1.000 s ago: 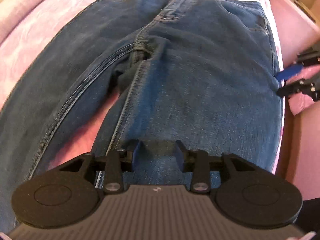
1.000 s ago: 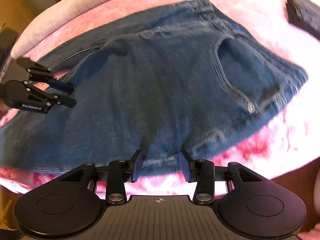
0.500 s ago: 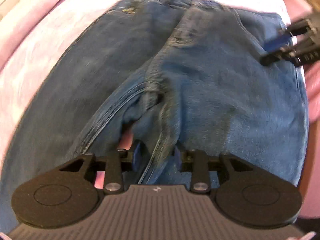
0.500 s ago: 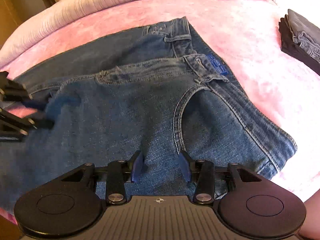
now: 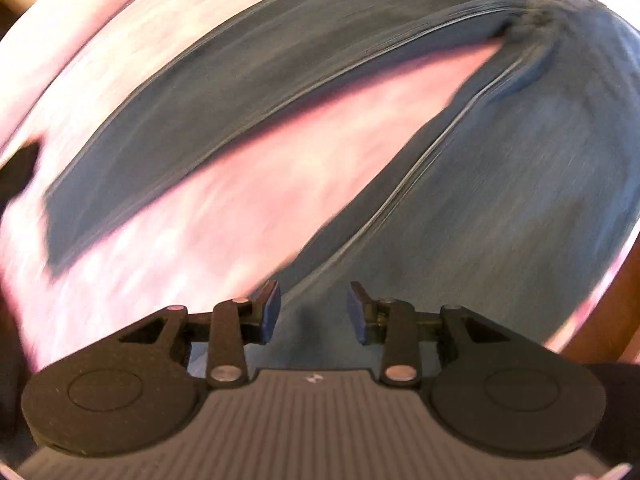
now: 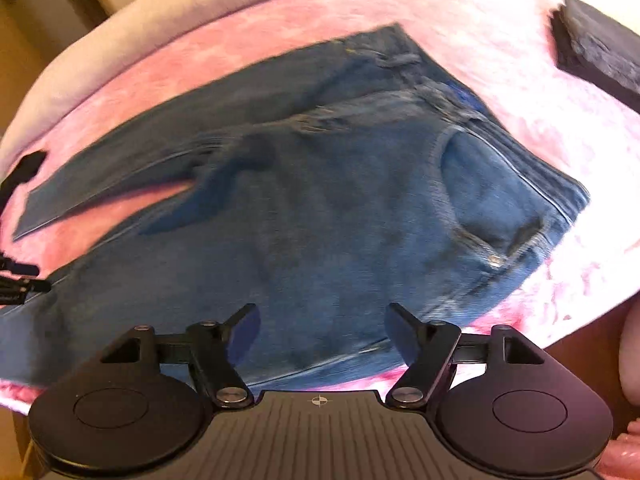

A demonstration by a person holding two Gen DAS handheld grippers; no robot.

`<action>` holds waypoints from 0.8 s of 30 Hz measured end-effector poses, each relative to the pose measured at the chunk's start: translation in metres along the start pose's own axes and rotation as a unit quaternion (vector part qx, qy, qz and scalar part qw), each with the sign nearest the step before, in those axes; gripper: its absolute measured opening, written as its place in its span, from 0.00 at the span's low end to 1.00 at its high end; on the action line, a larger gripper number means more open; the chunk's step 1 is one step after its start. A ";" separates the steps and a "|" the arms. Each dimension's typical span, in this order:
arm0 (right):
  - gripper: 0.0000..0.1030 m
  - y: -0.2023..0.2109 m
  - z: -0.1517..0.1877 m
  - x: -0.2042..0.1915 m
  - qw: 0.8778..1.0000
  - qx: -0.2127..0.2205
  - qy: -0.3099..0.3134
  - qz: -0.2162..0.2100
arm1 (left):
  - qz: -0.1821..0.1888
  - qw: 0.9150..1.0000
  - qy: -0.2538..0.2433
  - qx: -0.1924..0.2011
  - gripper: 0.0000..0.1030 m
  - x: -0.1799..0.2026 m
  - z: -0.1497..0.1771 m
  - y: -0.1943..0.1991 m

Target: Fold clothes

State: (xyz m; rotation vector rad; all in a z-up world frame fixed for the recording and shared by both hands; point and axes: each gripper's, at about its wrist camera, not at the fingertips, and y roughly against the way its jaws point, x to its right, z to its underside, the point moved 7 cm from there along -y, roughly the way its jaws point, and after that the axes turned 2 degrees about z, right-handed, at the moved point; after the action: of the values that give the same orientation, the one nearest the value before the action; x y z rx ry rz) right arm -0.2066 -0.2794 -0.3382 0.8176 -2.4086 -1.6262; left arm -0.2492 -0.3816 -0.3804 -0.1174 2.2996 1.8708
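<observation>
Clearly the jeans [image 6: 328, 200] lie spread on the pink bed [image 6: 520, 64], legs splayed left. The right claw [image 6: 322, 320] is opening above the near hem, empty; the left claw [image 5: 314, 310], partly open, grips nothing. Risk: unaligned legs could fold crookedly.

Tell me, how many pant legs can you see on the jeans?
2. One leg stretches away across the pink blanket; the other leg lies nearer the right gripper, a wedge of blanket showing between them.
</observation>
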 end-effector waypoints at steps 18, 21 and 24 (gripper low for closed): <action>0.77 0.114 0.053 -0.190 0.990 0.071 -0.012 0.120 | 0.048 0.991 -0.049 0.116 0.72 -0.128 0.121 0.112; 0.79 0.123 0.075 -0.227 0.989 0.050 -0.006 0.136 | 0.059 0.989 -0.057 0.124 0.76 -0.134 0.138 0.120; 0.79 0.132 0.091 -0.261 0.988 0.035 0.011 0.150 | 0.071 0.987 -0.062 0.126 0.77 -0.139 0.154 0.129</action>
State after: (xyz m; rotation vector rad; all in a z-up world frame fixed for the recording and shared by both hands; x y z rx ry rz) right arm -0.0691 -0.0384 -0.2086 0.4510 -2.4425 -1.4186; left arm -0.1212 -0.2110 -0.2607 0.1961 2.4890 1.5760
